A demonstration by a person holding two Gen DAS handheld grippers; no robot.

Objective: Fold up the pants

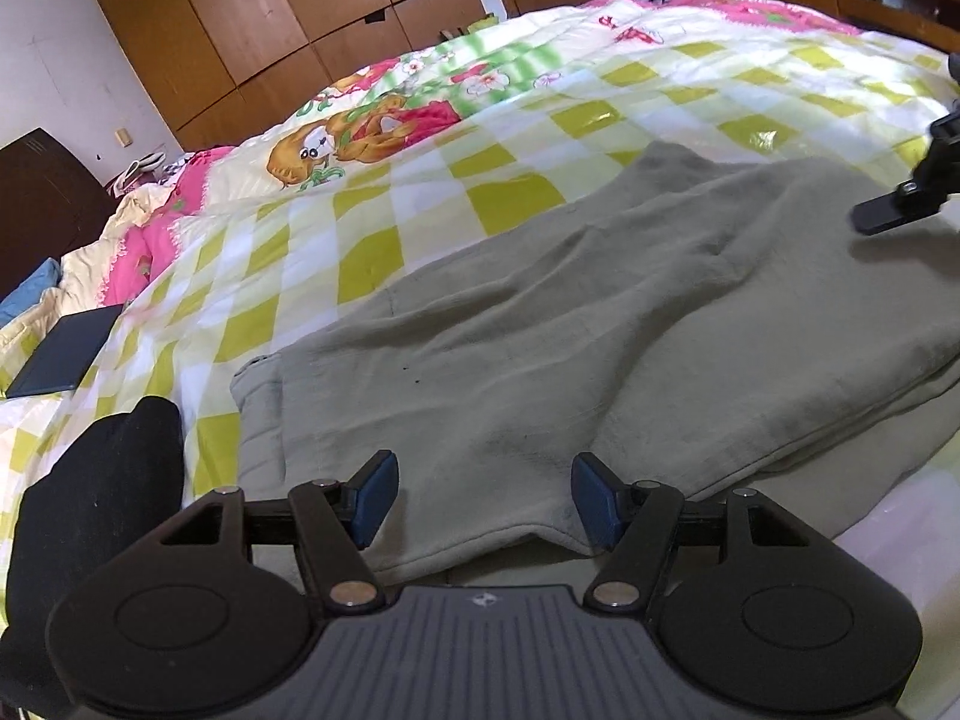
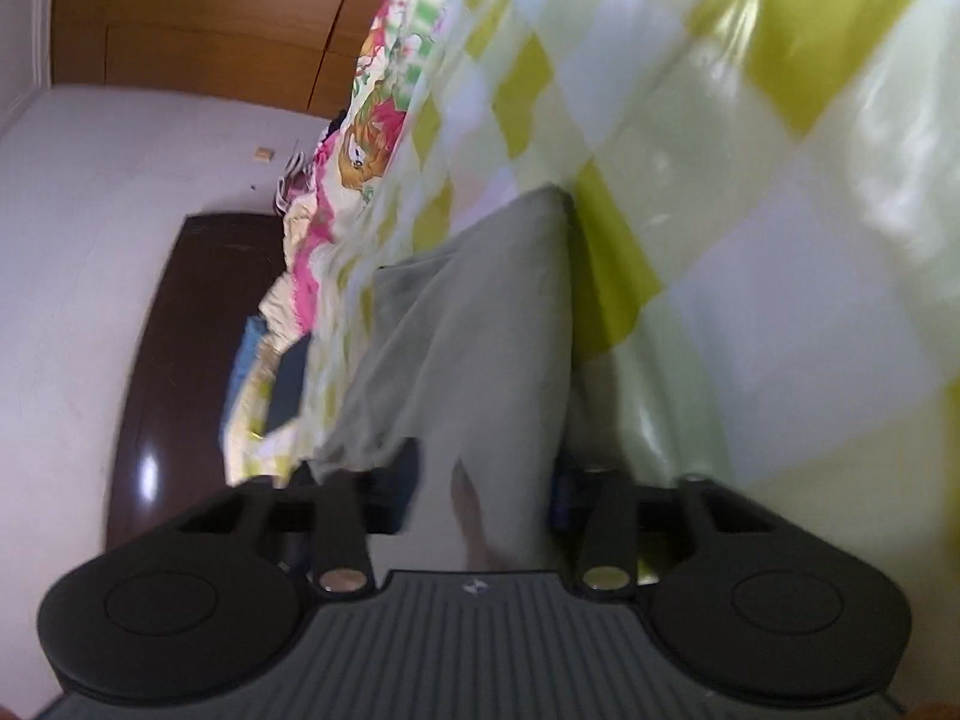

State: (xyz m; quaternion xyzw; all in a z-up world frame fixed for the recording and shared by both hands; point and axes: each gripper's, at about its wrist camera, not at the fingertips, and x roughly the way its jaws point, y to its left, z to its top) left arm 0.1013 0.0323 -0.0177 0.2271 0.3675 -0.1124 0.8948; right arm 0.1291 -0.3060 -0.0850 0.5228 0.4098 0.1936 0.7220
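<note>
Grey-green pants (image 1: 540, 324) lie folded over on the checkered bedspread (image 1: 372, 222), waistband end at the left. My left gripper (image 1: 483, 495) is open, its blue pads on either side of the near edge of the pants, just above the cloth. My right gripper (image 1: 900, 204) shows at the right edge of the left wrist view, over the far right part of the pants. In the tilted, blurred right wrist view the right gripper (image 2: 483, 492) is open with the pants (image 2: 480, 324) between its spread fingers; the cloth hides part of the fingers.
A dark tablet or notebook (image 1: 66, 354) lies on the bed at the left. A black garment (image 1: 96, 498) lies at the near left corner. Wooden wardrobes (image 1: 252, 18) stand behind the bed, a dark cabinet (image 1: 42, 198) at the left.
</note>
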